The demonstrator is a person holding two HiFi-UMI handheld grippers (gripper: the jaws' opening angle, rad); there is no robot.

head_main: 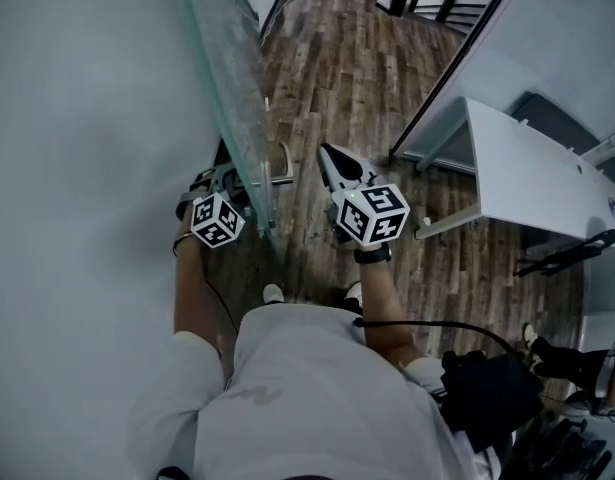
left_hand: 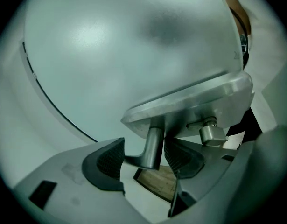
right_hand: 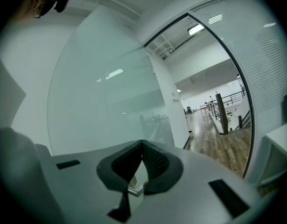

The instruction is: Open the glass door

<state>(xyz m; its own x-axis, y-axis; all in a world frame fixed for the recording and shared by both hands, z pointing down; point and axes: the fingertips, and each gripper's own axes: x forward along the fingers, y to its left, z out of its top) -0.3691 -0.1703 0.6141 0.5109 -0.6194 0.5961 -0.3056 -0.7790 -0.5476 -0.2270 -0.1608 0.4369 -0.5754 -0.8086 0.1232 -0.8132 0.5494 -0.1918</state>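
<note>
Glass door (head_main: pixel 232 78) is seen edge-on in the head view, its frosted pane running up the frame between the two grippers. Left gripper (left_hand: pixel 143 155) is left of the door edge, pads closed on the metal lever handle (left_hand: pixel 152 146) below its mounting plate (left_hand: pixel 190 101). Right gripper (right_hand: pixel 142 146) is right of the edge, over the wood floor (head_main: pixel 357 78), jaws fully together and holding nothing.

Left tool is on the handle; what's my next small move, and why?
Probably pull the handle with the left tool, swinging the glass door further from its frame: its pads grip the handle, and the door is only partly open.
</note>
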